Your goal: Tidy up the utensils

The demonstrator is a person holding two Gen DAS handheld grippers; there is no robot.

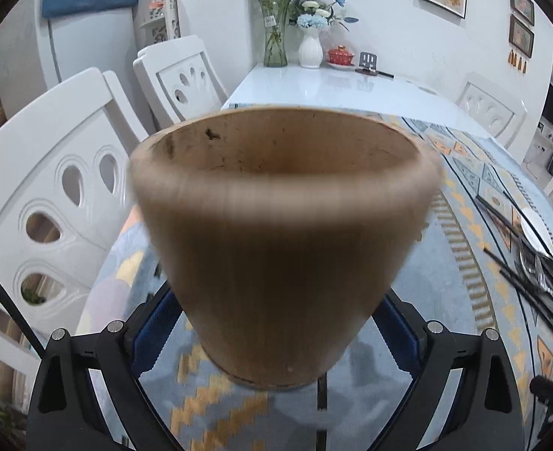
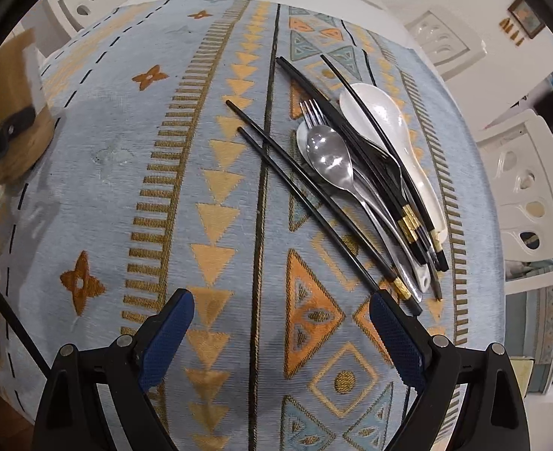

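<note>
Cup [image 1: 284, 248]: wood, matt, fine vertical grain, dark specks inside the rim. Cloth [image 2: 216, 173]: woven fabric, matt, slightly coarse weave. Metal spoon [image 2: 331, 161]: polished, mirror-glossy. Fork [image 2: 314, 111]: bright metal. White spoon [image 2: 381, 112]: smooth, glossy, ceramic-like. Chopsticks [image 2: 314, 203]: black, smooth, semi-gloss, with gold metallic bands. Gripper pads [image 2: 167, 338]: blue, textured, matt. Tabletop [image 1: 336, 86]: white, glossy, reflective.

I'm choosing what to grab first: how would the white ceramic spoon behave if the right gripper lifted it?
The white ceramic spoon looks glazed, so probably slippery and chip-prone. Black chopsticks cross it, so lifting would likely drag them. The right gripper is open and empty.
</note>
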